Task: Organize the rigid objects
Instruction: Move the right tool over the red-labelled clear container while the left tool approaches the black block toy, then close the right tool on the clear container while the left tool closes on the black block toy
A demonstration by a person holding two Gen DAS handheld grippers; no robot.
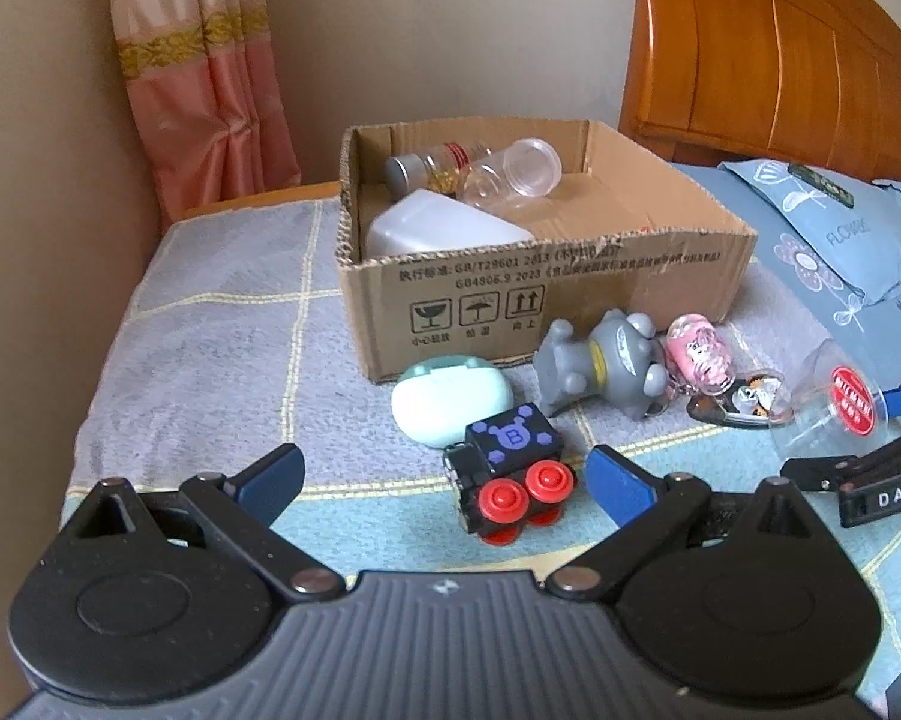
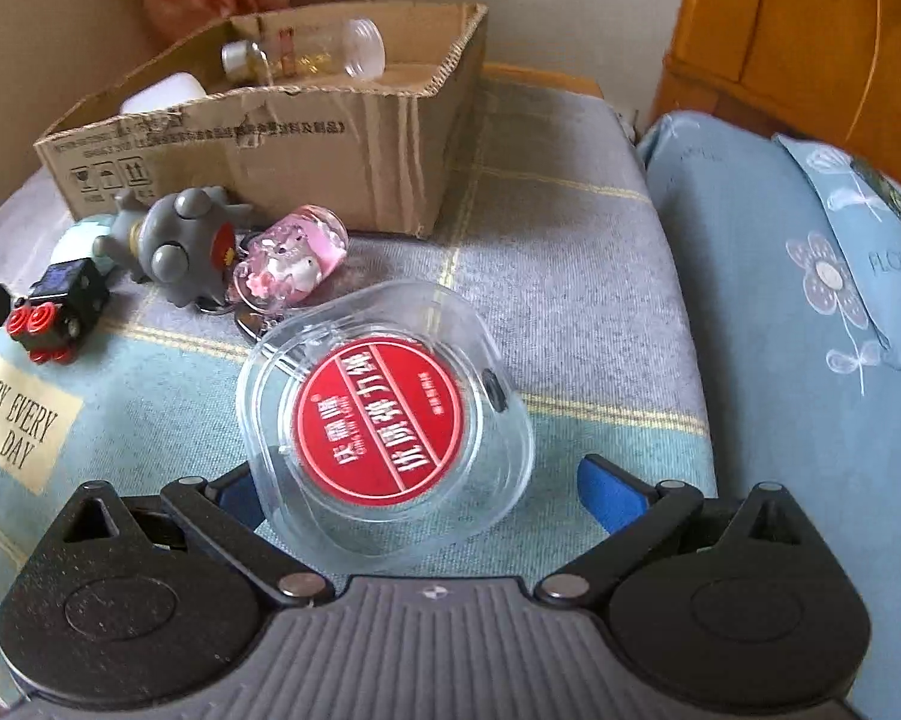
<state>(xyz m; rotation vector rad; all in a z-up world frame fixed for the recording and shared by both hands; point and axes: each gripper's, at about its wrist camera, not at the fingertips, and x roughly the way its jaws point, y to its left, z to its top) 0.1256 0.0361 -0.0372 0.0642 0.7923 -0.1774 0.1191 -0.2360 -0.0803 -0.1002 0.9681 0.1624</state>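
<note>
A black toy block point(image 1: 510, 474) with red wheels and a purple top lies on the blanket between the fingers of my open left gripper point(image 1: 444, 480), nearer the right finger. It also shows at the far left of the right wrist view point(image 2: 60, 306). A clear plastic case point(image 2: 384, 420) with a round red label sits tilted between the fingers of my open right gripper point(image 2: 420, 492). It lies against the left finger, with a gap to the right one. The cardboard box point(image 1: 546, 276) stands behind and holds a clear jar point(image 1: 510, 174), a small capped bottle point(image 1: 432, 165) and a white container point(image 1: 438, 228).
In front of the box lie a mint and white case point(image 1: 450, 402), a grey toy figure point(image 1: 600, 366) and a pink keychain point(image 1: 696, 354). A blue flowered pillow point(image 2: 810, 300) borders the right. A wooden headboard point(image 1: 780, 60) rises behind, and a curtain point(image 1: 204, 78) hangs at the back left.
</note>
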